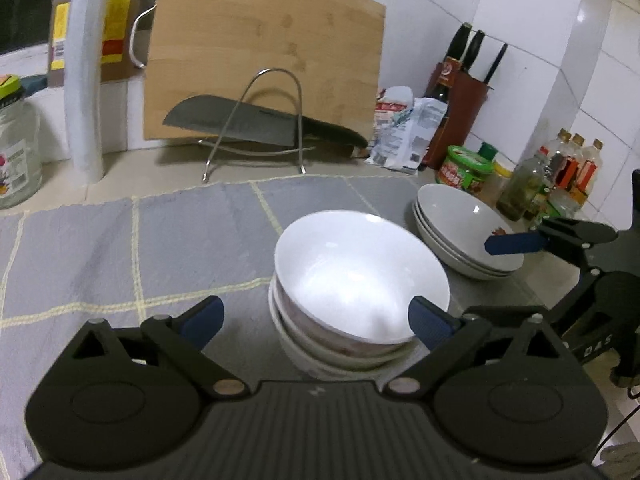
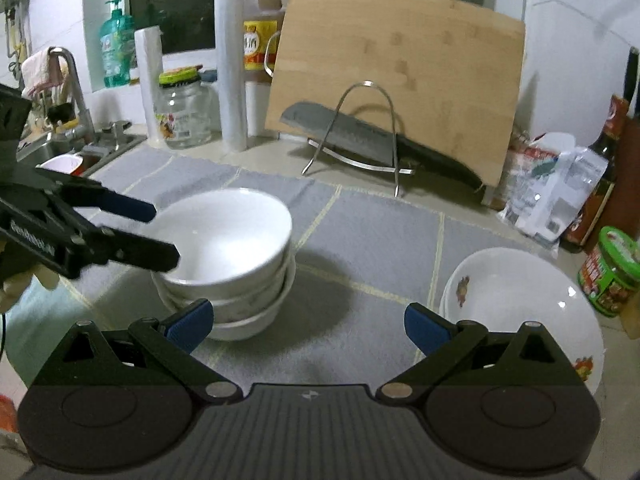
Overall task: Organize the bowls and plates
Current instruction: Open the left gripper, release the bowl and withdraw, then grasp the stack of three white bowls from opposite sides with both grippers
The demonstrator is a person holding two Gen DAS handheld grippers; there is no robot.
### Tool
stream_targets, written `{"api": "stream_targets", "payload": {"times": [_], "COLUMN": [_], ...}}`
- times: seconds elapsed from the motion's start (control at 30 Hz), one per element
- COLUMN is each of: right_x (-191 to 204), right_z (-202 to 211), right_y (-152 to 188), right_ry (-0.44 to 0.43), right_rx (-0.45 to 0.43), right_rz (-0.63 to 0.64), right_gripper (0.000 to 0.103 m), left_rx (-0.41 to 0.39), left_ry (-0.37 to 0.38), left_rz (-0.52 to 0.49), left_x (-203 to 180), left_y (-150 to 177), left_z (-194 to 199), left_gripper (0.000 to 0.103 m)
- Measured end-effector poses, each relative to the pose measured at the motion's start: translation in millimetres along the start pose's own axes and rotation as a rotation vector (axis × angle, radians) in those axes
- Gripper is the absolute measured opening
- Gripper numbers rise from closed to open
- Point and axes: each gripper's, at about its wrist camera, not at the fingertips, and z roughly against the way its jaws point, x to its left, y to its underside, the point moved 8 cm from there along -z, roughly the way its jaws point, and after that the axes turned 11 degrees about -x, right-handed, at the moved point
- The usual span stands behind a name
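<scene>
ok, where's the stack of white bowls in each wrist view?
Left wrist: stack of white bowls sits low centre, just ahead of the open left claw.
Right wrist: same stack is left of centre, on the grey mat.
Shared landmark: the wooden cutting board leaning behind the wire rack.

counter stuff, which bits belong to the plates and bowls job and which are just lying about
For the job: bowl stack, plate stack.

Lying about: cutting board, cleaver, metal rack, green-lid jar, glass jar, knife block.
</scene>
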Motion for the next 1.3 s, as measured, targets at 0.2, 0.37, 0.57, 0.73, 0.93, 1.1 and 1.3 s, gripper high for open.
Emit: {"api": "stream_targets", "payload": {"times": [0.2, 0.37, 0.57, 0.73, 0.93, 1.1, 1.3], "right_x": [4.9, 12.1, 23.6, 27.4, 27.0, 24.0, 23.6], "right_z": [-21.5, -43.0, -55.7, -60.2, -62.0, -62.5, -63.8], "right_y": [26.8, 48.1, 54.4, 53.2, 52.7, 54.3, 53.6], "right_ry": [-0.093, -0.168, -0.234, -0.264, -0.262, -0.264, -0.244], "right_rx": [0.09, 0.158, 0.201, 0.2, 0.203, 0.175, 0.18], "right_rz": [0.052, 0.103, 0.173, 0.2, 0.194, 0.189, 0.179], "right_gripper": [0.103, 0.103, 0.103, 0.103, 0.103, 0.103, 0.103], "left_rx": [-0.017, 0.02, 0.11, 0.168, 0.196, 0.184, 0.141], "left_ry": [-0.022, -0.039, -0.053, -0.034, 0.02, 0.066, 0.116], "left_rz": [-0.051, -0.098, -0.148, -0.186, -0.253, -0.362, -0.389], "left_x": [-10.1, -22.7, -23.6, -9.2, -0.8, -2.1, 1.6], "left_y": [-3.3, 9.4, 35.7, 52.0, 58.6, 58.4, 58.8], "left_z": [16.3, 22.1, 6.6, -19.8, -44.9, -49.0, -45.0], "left_gripper": [0.098, 0.099, 0.1, 0.1, 0.102, 0.103, 0.103]}}
